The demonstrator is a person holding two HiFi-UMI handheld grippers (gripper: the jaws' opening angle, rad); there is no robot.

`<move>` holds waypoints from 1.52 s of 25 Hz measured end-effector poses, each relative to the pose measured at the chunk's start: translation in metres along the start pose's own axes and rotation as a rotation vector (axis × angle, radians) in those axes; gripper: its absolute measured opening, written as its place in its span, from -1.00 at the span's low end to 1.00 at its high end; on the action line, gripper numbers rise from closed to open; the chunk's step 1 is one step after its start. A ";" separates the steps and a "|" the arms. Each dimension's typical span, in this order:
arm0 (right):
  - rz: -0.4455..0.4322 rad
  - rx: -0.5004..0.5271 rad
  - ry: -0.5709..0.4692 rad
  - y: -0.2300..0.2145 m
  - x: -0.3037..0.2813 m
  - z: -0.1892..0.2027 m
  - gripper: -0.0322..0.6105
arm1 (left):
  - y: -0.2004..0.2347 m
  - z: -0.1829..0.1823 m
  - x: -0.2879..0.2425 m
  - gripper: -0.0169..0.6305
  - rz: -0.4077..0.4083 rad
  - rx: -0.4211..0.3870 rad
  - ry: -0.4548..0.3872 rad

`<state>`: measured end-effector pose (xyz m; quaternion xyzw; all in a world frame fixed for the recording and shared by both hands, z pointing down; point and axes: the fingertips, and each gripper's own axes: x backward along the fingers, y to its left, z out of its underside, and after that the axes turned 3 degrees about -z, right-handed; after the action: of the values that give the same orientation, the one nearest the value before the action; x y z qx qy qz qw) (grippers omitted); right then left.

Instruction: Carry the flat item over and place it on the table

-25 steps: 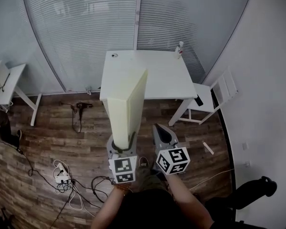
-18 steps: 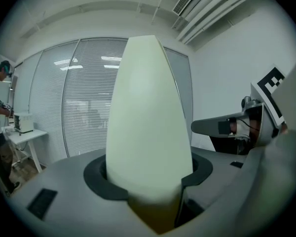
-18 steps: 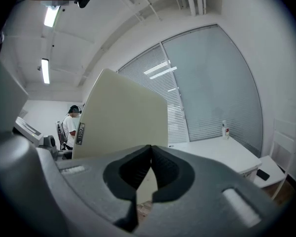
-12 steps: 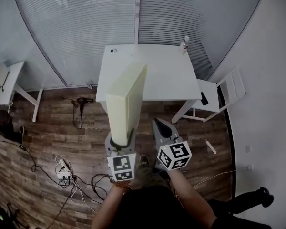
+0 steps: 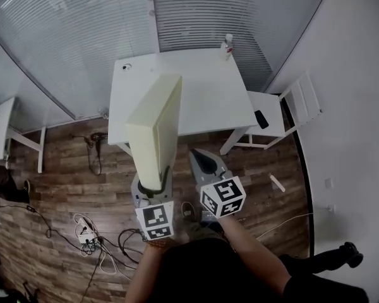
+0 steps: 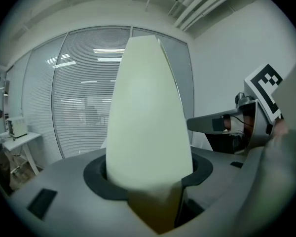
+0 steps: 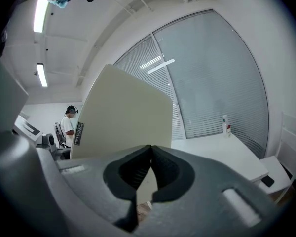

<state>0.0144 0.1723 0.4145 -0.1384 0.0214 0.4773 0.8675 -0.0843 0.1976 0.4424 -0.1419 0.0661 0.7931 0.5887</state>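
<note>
nearer than a second ago, the white table (image 5: 208, 100) lies ahead; the left gripper (image 5: 150, 187) clamps the upright cream board (image 5: 153, 131), its top over the table's near edge; the right gripper (image 5: 203, 161) has jaws together, empty.

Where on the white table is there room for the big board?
The table is bare across its middle and right side, from the bottle at the far right corner to the near edge. A small round thing sits far left. The board hides some of the left.

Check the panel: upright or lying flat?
Upright: the panel stands on edge, rising from the left gripper, not yet on the table.
</note>
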 end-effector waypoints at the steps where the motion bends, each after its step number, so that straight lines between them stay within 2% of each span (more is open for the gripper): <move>1: -0.002 0.000 0.000 -0.003 -0.004 -0.001 -0.90 | -0.001 0.000 -0.004 -0.09 0.001 -0.002 -0.002; 7: -0.016 0.019 0.039 -0.011 -0.029 0.004 -0.90 | 0.006 0.005 -0.030 -0.09 0.010 -0.014 0.019; 12: 0.015 0.014 0.064 -0.028 -0.049 0.006 -0.90 | 0.018 0.003 -0.057 -0.09 0.022 -0.002 0.016; 16: 0.042 0.024 0.062 -0.027 -0.078 -0.005 -0.91 | 0.037 -0.006 -0.086 -0.09 0.064 -0.001 0.001; 22: 0.010 0.076 0.070 -0.019 -0.122 -0.027 -0.90 | 0.065 -0.030 -0.130 -0.09 0.111 -0.043 -0.044; 27: 0.041 0.072 0.067 -0.022 -0.144 -0.038 -0.90 | 0.082 -0.028 -0.154 -0.09 0.127 0.019 -0.024; 31: 0.008 0.085 0.084 -0.024 -0.165 -0.040 -0.90 | 0.090 -0.033 -0.172 -0.09 0.132 -0.005 -0.018; 38: -0.002 0.055 0.081 -0.073 -0.205 -0.048 -0.90 | 0.091 -0.034 -0.228 -0.09 0.112 -0.030 0.021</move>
<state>-0.0314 -0.0461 0.4189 -0.1338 0.0696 0.4696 0.8699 -0.1056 -0.0474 0.4734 -0.1550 0.0680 0.8242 0.5404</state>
